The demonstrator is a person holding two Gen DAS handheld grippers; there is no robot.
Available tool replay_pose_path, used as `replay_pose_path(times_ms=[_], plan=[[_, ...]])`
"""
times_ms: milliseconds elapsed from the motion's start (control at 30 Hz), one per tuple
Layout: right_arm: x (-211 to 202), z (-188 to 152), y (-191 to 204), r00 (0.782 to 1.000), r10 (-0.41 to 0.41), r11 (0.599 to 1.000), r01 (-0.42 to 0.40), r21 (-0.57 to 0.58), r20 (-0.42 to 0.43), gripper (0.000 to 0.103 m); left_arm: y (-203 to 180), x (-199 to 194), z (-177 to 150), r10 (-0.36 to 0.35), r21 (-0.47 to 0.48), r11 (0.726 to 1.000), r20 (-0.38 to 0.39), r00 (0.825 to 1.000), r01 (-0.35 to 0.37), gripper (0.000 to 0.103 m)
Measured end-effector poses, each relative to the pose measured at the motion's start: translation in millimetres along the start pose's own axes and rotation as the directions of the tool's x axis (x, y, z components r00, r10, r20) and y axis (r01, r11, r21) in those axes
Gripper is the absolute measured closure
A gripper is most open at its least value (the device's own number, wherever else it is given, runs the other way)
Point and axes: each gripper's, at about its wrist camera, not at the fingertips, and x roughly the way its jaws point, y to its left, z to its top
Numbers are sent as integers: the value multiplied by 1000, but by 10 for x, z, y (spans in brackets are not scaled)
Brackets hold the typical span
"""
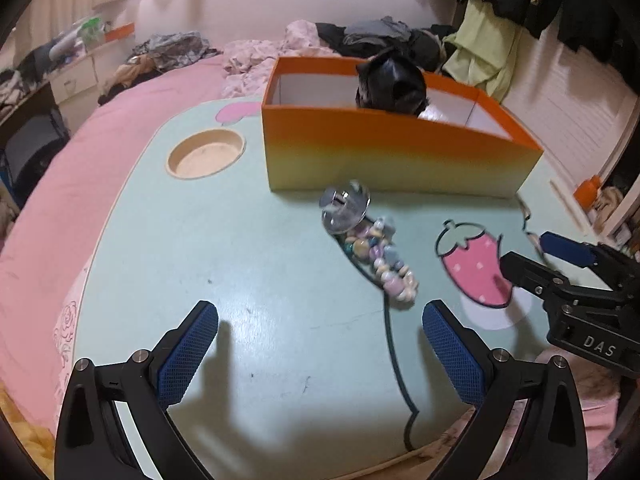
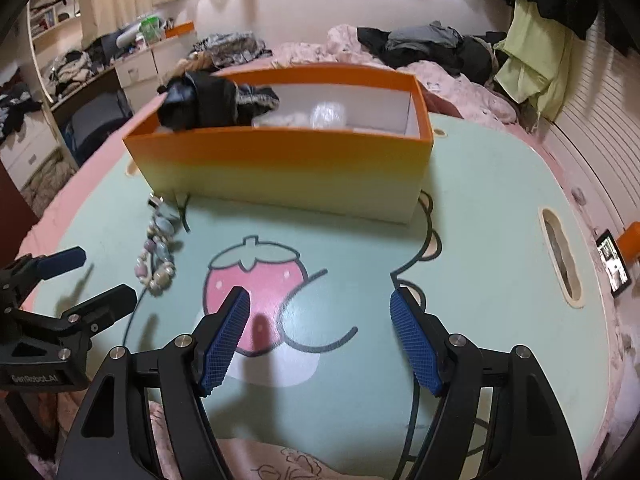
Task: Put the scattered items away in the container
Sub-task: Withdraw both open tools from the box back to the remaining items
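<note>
Both fisheye views sit low and close over the mint-green cartoon-printed lap table (image 1: 200, 240), facing the far orange-and-yellow cardboard box (image 1: 392, 152). The left view looks from the near left, the right from the near right; they share the pastel beaded bracelet (image 2: 158, 256) and pink strawberry print (image 2: 256, 280).

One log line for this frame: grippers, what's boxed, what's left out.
left gripper: open, empty | right gripper: open, empty | orange box: holds black item | bead bracelet: on table

bare desk (image 1: 224, 264) lies ahead of the left tongs (image 1: 320, 354) up to the orange box (image 1: 392, 152). the bead string (image 1: 380, 256) and clear piece (image 1: 345, 208) block the middle path; a black bundle (image 2: 208, 98) fills one end of the box.
</note>
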Motion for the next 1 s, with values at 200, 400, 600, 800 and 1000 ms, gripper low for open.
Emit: replay_pose_path(times_ms=[200, 400, 600, 800, 1000], plan=[[19, -55, -69, 1000, -15, 1000, 15, 28, -8, 30, -89, 50, -60, 48, 35, 998, -7, 999, -48, 0], [32, -94, 16, 998, -57, 998, 57, -14, -3, 26, -112, 32, -78, 46, 34, 998, -1, 999, -46, 0], [33, -109, 30, 998, -56, 998, 56, -17, -2, 22, -179, 0, 9, -13, 13, 1000, 14, 1000, 13, 7], [20, -103, 8, 998, -59, 998, 59, 3, 3, 22, -287, 91, 138, -1, 36, 999, 11, 1000, 1, 16], [-24, -112, -83, 999, -29, 998, 27, 57, 23, 22, -336, 120, 180, -1, 53, 999, 18, 1000, 0, 43]])
